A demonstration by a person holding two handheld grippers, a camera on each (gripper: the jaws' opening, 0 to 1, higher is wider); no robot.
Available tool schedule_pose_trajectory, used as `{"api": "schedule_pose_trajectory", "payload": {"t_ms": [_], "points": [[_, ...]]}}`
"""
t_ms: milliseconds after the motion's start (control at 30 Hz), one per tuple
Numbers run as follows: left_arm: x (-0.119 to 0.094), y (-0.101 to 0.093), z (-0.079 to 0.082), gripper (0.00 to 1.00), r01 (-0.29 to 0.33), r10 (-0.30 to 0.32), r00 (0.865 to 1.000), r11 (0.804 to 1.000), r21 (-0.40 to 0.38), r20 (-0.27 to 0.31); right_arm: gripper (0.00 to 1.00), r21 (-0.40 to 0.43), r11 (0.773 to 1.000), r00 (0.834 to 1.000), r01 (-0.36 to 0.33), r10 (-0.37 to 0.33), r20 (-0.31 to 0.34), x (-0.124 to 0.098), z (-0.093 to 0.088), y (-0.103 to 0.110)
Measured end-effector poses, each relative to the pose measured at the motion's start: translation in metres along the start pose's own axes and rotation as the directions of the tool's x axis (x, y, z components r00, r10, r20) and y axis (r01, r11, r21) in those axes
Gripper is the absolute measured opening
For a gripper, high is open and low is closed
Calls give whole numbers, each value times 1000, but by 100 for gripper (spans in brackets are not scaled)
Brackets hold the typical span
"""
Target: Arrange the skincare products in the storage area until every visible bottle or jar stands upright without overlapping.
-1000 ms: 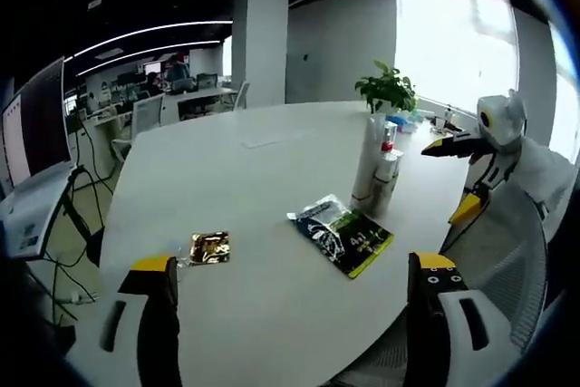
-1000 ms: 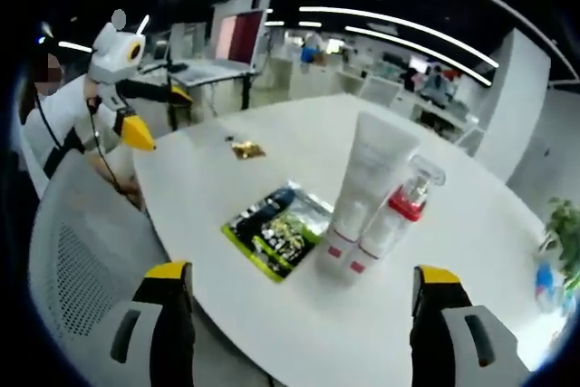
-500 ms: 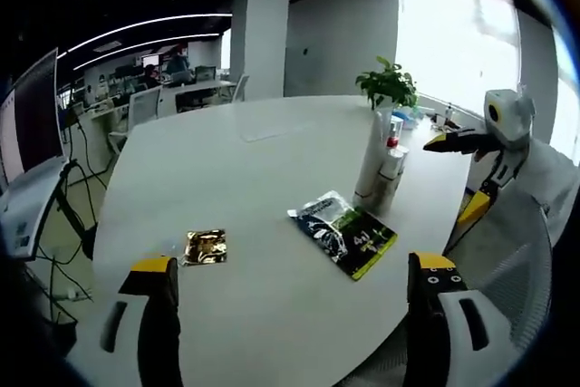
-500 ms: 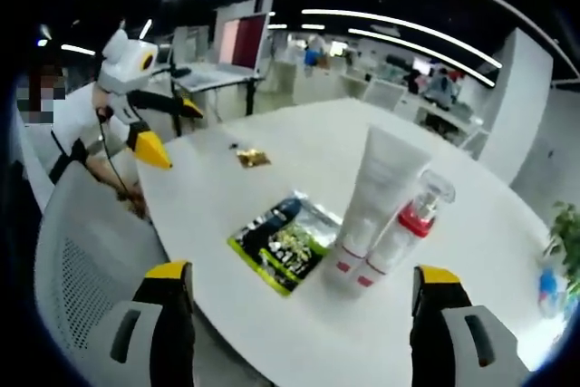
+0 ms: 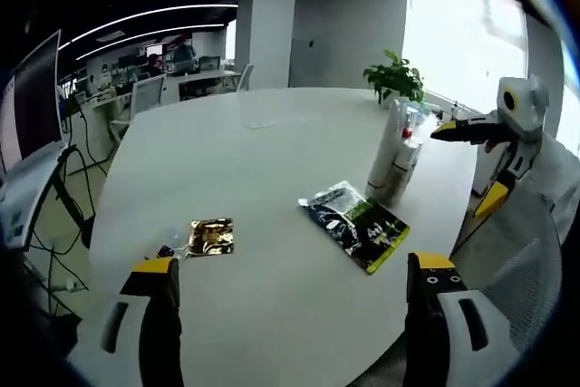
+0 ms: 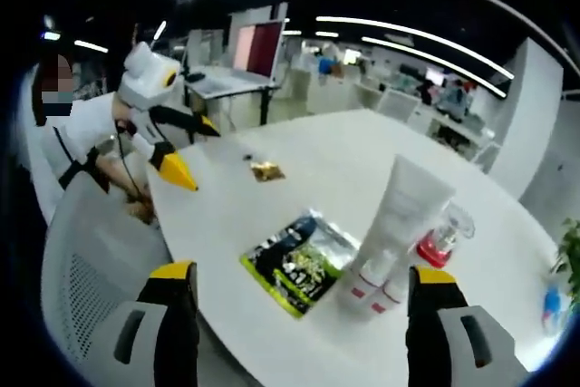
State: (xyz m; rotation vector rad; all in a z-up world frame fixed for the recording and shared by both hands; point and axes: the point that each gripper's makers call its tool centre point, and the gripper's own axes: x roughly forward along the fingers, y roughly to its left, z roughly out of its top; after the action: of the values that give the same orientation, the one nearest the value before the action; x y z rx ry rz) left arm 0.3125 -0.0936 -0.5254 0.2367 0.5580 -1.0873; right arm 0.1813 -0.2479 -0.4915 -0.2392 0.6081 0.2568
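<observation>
A tall white tube (image 6: 401, 217) stands on its cap on the white round table (image 6: 326, 147). A shorter white tube (image 6: 392, 288) leans close beside it, and a clear pump bottle with a red collar (image 6: 443, 238) stands just behind. The same cluster shows in the left gripper view as the tall tube (image 5: 386, 155) and the pump bottle (image 5: 407, 140). My left gripper (image 5: 293, 264) hovers open over the near table edge, nothing between its jaws. My right gripper (image 6: 301, 271) is open too, short of the tubes. Each gripper shows in the other's view: left gripper (image 6: 198, 153), right gripper (image 5: 467, 166).
A green-and-black sachet (image 5: 355, 224) lies flat near the tubes, and a small gold sachet (image 5: 211, 236) lies further left. A potted plant (image 5: 392, 79) stands behind the cluster. A grey mesh chair (image 6: 82, 269) sits at the table edge, beside a person in white sleeves.
Both views have shifted with the hands; the right gripper view now sits a little further from the tubes. The products and sachets have not moved. Both grippers stay open.
</observation>
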Motion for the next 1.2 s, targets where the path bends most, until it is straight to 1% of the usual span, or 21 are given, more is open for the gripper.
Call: {"api": "schedule_pose_trajectory", "payload": {"t_ms": [167, 233, 367, 433, 500, 667, 767, 800, 833, 967, 1000, 1067, 1100, 1200], "points": [[0, -1, -4, 97, -3, 3, 1000, 1000, -10, -7, 87, -3, 999, 999, -39, 39, 10, 9, 6, 10], [0, 0, -6, 97, -4, 4, 1000, 1000, -11, -12, 83, -6, 998, 998, -56, 56, 9, 13, 8, 13], [1, 5, -10, 96, -10, 10, 1000, 1000, -18, -21, 82, -9, 997, 997, -77, 77, 4, 20, 9, 16], [2, 10, -12, 95, -11, 11, 1000, 1000, -19, -25, 79, -11, 996, 996, -89, 89, -3, 23, 8, 18], [4, 15, -15, 95, -18, 17, 999, 1000, -22, -40, 78, -2, 995, 995, -102, 102, 2, 26, 9, 19], [10, 30, -20, 94, -21, 21, 998, 1000, -8, -56, 74, -14, 991, 991, -131, 131, -4, 34, 8, 24], [14, 37, -19, 93, -21, 22, 998, 1000, 3, -58, 70, -23, 988, 989, -149, 149, -7, 37, 8, 27], [16, 43, -18, 93, -22, 23, 998, 1000, 12, -57, 68, -24, 987, 988, -156, 156, -3, 38, 9, 28], [17, 45, -18, 93, -24, 24, 998, 1000, 12, -57, 66, -24, 984, 984, -176, 176, -1, 38, 9, 31], [24, 62, -19, 93, -35, 37, 996, 999, 25, -78, 64, -8, 982, 982, -188, 188, 4, 43, 11, 31], [27, 67, -19, 93, -36, 38, 996, 999, 32, -82, 63, -5, 982, 982, -187, 187, 4, 44, 12, 31], [29, 71, -20, 92, -34, 37, 996, 998, 45, -86, 62, 2, 982, 982, -190, 190, 12, 45, 14, 30], [32, 76, -20, 92, -28, 34, 995, 997, 68, -91, 62, 5, 981, 981, -192, 192, 10, 46, 14, 31], [40, 89, -23, 92, -31, 39, 993, 996, 78, -108, 62, 6, 981, 981, -195, 195, 9, 47, 14, 31]]}}
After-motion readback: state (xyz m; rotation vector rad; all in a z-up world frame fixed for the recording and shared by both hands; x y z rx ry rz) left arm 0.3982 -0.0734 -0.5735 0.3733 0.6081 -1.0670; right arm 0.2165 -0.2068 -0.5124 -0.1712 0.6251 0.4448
